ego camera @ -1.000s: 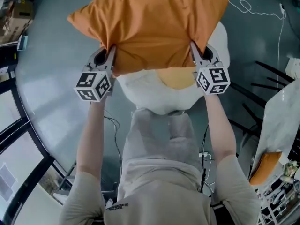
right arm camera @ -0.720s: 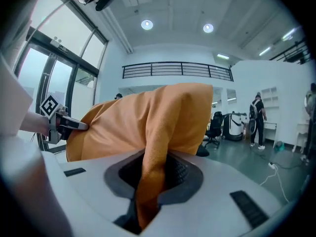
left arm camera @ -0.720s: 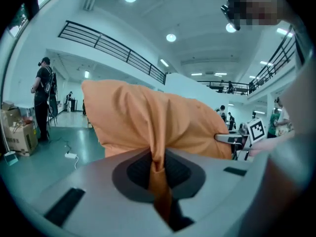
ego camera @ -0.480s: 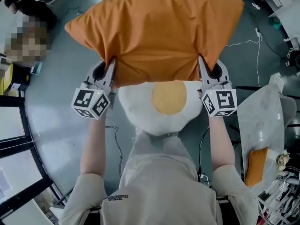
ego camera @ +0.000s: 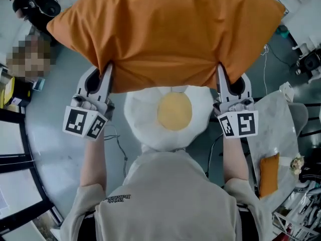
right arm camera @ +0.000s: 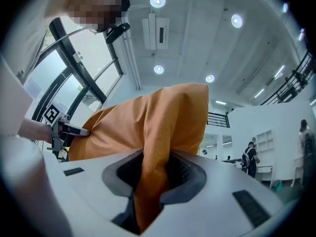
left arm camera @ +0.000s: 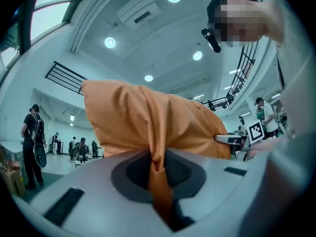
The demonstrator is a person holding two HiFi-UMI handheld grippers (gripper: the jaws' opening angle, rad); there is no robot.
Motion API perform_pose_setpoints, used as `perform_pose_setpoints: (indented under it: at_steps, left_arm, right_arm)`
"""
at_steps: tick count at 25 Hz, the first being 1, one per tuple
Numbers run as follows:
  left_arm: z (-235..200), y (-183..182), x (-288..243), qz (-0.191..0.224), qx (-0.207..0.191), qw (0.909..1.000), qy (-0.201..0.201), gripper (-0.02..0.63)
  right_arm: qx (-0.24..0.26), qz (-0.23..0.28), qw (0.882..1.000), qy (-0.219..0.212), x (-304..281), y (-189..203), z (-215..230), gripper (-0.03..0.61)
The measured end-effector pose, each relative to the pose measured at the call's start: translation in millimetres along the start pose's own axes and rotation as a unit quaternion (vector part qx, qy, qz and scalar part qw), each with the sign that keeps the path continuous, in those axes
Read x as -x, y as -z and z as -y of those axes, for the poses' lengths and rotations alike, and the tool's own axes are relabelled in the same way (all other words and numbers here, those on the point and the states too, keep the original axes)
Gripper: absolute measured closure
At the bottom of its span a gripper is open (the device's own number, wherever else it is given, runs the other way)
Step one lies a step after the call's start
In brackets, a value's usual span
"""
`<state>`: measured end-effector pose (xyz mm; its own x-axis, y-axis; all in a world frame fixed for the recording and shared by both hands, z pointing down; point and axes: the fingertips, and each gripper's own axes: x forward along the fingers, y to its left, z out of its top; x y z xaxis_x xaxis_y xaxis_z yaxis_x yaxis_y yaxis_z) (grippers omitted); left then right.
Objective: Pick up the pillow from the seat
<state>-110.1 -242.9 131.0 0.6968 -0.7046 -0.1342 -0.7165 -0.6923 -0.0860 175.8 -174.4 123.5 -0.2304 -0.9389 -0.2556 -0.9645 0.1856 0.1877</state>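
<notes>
Over the seat (ego camera: 168, 115), the left gripper (ego camera: 107, 73) clamped the pillow (ego camera: 170, 34), while the right gripper (ego camera: 221, 74), its jaws just easing open on the fabric, looked to want tightening.

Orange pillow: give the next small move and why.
Probably squeeze the right claw tighter: its jaws have just been opening on the fabric fold between them, and the orange pillow hangs clear above the egg-shaped cushion from it and the left claw.
</notes>
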Motion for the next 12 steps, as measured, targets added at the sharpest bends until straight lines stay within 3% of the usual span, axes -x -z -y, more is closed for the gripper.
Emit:
perform_pose_setpoints:
  at_steps: [6,12]
  left_arm:
    - [21.4,-7.5,27.6,0.033,-0.029,0.999,-0.002,0.58]
    - [26.1,2.2,50.5,0.029,-0.008,0.9994,-0.018,0.578]
  right_arm:
    - [-0.004,0.036,0.999,0.002,31.4,-5.7,-7.5,0.47]
    - [-0.011,0.028,1.0,-0.002,38.3,3.0,-19.0,0.466]
